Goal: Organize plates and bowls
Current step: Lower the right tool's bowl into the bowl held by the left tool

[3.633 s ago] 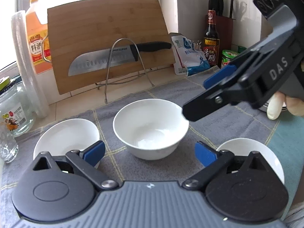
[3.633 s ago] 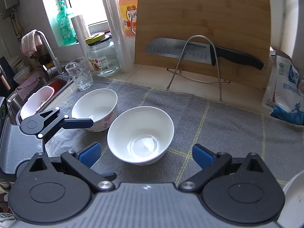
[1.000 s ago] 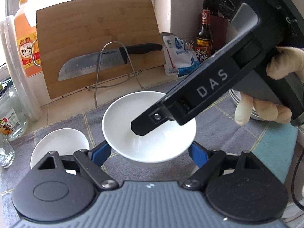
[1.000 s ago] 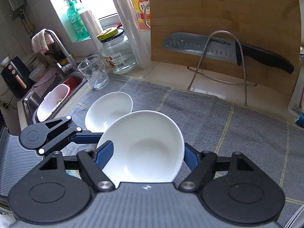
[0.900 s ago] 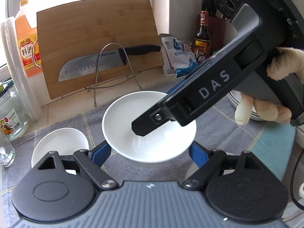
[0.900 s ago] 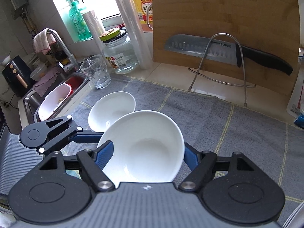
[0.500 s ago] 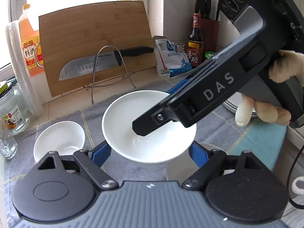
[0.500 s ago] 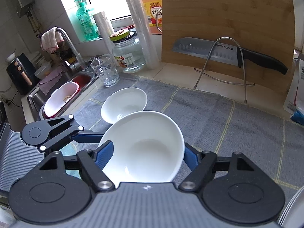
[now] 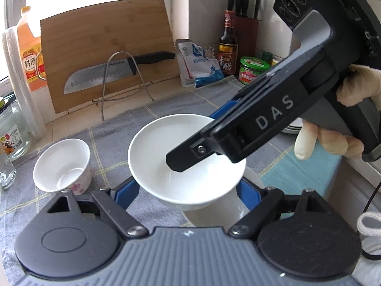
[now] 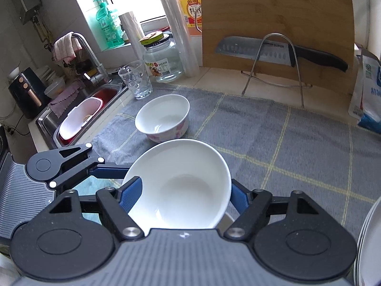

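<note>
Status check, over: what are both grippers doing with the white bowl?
Left gripper and right gripper, jaws closed on the plain white bowl, lifted off the grey mat. Another bowl directly beneath. Floral bowl clear.

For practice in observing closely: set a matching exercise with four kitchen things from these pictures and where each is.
1. plain white ceramic bowl
2. flower-patterned white bowl
3. black-handled steel knife
4. clear drinking glass

a. on wire rack
b. beside sink
c. between left gripper and right gripper
d. standing on grey checked cloth

Pairs: 1-c, 2-d, 3-a, 4-b.
</note>
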Demonstrator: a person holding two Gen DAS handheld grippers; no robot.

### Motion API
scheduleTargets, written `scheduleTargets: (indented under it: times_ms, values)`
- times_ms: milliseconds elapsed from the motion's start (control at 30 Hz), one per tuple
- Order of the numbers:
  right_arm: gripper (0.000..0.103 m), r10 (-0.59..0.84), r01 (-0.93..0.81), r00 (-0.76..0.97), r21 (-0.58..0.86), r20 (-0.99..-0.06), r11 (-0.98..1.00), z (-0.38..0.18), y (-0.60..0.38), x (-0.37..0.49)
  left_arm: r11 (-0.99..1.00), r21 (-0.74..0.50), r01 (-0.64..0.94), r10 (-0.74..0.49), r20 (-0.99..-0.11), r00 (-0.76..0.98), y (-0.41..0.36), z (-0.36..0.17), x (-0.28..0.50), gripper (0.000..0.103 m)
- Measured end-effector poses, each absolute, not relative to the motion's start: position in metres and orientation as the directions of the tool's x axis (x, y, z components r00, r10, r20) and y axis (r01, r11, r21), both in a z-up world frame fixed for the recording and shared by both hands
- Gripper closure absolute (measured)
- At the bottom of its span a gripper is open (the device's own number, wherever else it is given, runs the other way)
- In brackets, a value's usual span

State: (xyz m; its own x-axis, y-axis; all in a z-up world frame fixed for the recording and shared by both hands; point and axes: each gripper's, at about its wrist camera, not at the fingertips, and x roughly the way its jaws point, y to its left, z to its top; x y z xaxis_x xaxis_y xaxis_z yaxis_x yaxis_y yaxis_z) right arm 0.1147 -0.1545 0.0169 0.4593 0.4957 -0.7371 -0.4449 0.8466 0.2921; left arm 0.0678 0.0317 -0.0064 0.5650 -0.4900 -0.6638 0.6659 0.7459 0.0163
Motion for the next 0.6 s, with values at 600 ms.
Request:
scheduleTargets:
  times_ms: [600]
  values:
    - [0.02,0.462,-0.363,0.444,0.317,-0.768,0.876,-0.002,-0.175,0.086,0.693,-0.016,0.721,-0.519,-0.705,0.484,0.014,-0.023,0.052,0.015]
